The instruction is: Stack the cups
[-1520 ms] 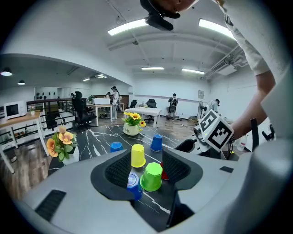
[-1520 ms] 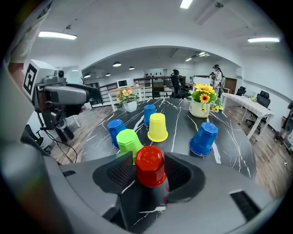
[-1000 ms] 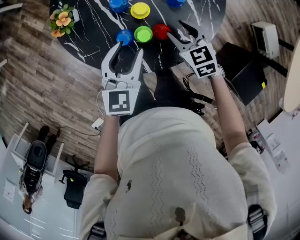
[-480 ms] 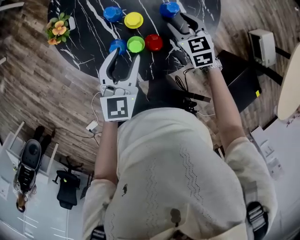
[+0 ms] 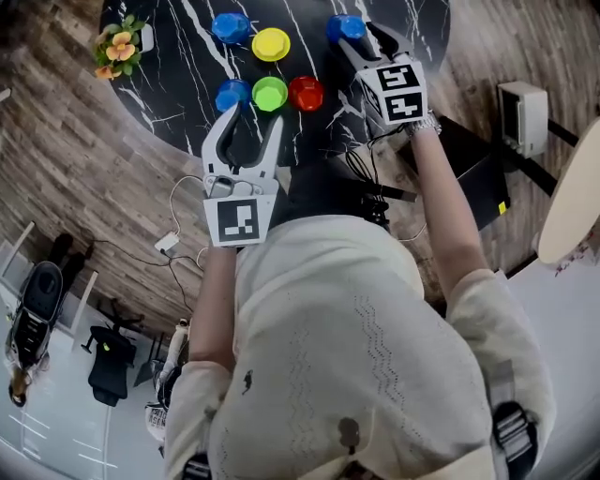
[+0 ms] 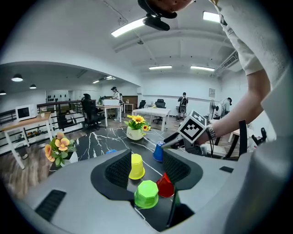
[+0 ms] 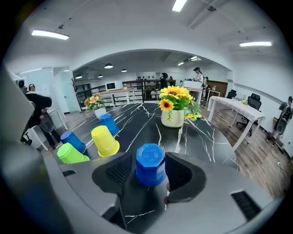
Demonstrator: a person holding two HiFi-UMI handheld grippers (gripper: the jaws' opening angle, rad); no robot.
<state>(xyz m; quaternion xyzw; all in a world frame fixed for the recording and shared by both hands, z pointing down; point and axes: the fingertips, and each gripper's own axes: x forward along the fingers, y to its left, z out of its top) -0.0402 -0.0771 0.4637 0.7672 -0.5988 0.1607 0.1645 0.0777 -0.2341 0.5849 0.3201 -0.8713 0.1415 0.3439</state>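
table [image 5: 178, 66], black marble: six upside-down cups. right gripper [image 5: 354, 37]: jaws spread, blue cup [image 7: 150, 164] standing between them, not pinched. left gripper [image 5: 252, 116]: jaws spread, empty, just short of green cup [image 5: 270, 93]; red cup [image 5: 306, 93] and second blue cup [image 5: 232, 94] flank it. beyond: yellow cup [image 5: 271, 43], third blue cup [image 5: 231, 25]. flowers [image 5: 118, 45] at table edge.

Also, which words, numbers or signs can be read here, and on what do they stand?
Nothing can be read with certainty.
White flower pot: dark lettering, too blurred to read.
Blue cup, top face: raised marks, too small to read.
Marker cubes: black-and-white squares, no letters.
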